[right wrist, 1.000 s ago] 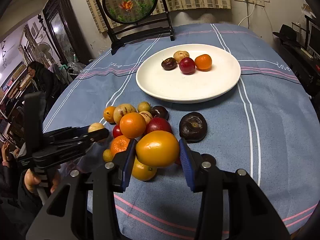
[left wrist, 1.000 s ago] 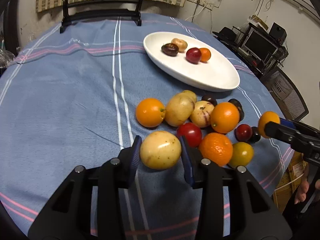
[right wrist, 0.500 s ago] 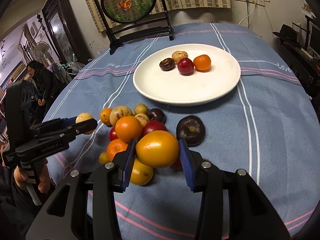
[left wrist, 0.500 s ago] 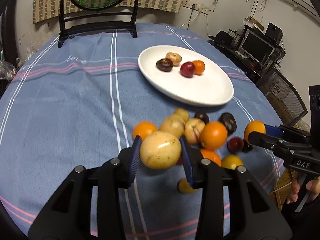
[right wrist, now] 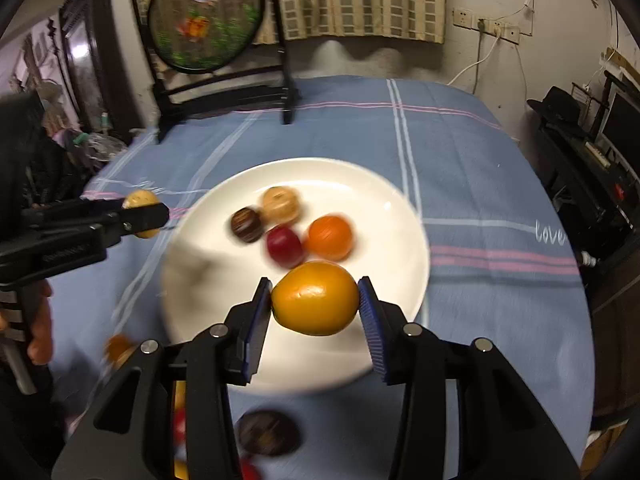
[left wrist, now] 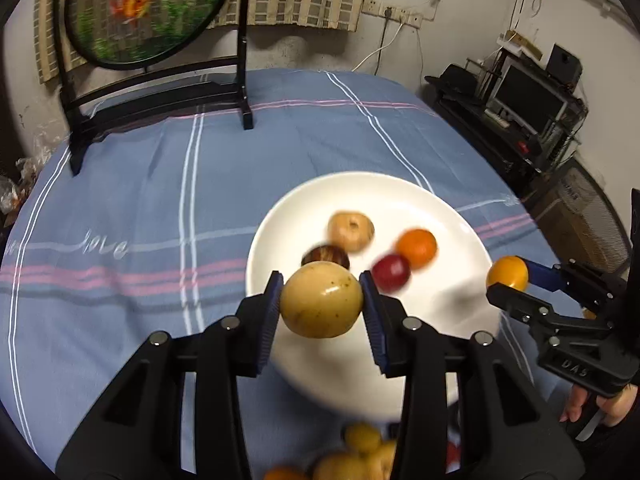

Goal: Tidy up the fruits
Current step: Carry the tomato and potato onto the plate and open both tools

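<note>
Carrying fruit over the white plate (left wrist: 280,220), the left gripper (left wrist: 321,300) pinches a pale yellow fruit (left wrist: 321,300) and the right gripper (right wrist: 316,298) an orange-yellow fruit (right wrist: 316,298) — four fruits already plated, several still on the cloth.

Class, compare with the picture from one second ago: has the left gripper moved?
Yes. The left gripper, shut on the yellow fruit, has travelled from above the fruit pile toward the white plate and now hangs over it.

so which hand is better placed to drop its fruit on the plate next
Probably the right. The right gripper is shut on an orange-yellow fruit over a bare part of the white plate. The left gripper grips a pale yellow fruit over the dark brown fruit.
</note>
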The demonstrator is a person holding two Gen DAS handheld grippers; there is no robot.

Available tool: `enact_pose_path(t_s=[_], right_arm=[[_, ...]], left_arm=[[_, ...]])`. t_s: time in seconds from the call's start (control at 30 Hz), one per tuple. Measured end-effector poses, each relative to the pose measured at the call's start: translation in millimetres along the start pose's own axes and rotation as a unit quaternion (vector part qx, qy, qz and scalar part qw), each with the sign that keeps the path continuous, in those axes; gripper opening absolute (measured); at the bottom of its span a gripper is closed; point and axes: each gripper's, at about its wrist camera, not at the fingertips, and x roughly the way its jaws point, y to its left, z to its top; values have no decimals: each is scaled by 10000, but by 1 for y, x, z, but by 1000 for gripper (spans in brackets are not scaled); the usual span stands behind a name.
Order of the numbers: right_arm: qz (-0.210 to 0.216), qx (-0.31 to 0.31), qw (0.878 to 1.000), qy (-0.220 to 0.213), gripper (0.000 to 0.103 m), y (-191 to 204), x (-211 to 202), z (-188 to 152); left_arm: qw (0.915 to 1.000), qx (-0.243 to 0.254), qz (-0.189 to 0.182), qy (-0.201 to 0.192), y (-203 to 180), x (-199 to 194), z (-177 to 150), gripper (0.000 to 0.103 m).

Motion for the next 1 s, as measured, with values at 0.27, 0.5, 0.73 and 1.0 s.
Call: enact_pose_path(t_s=[0.27,0.5,0.73,1.0], right_arm=[[-73,275,9989,381,44,-28,56,13],[-134,226,9987,436,49,-29,65,16],[-260,179,9995,-2,64,-24,19,15],[66,245,9992,-313,65,-3,-61,-43]], left_arm=[[9990,-55,133,416,3,56,11,40],[9986,-90,174,493,7,70,19,43],[9996,-42,209,160,5,27,9,73],[9991,-254,247,-228,5,-53,-63,79]])
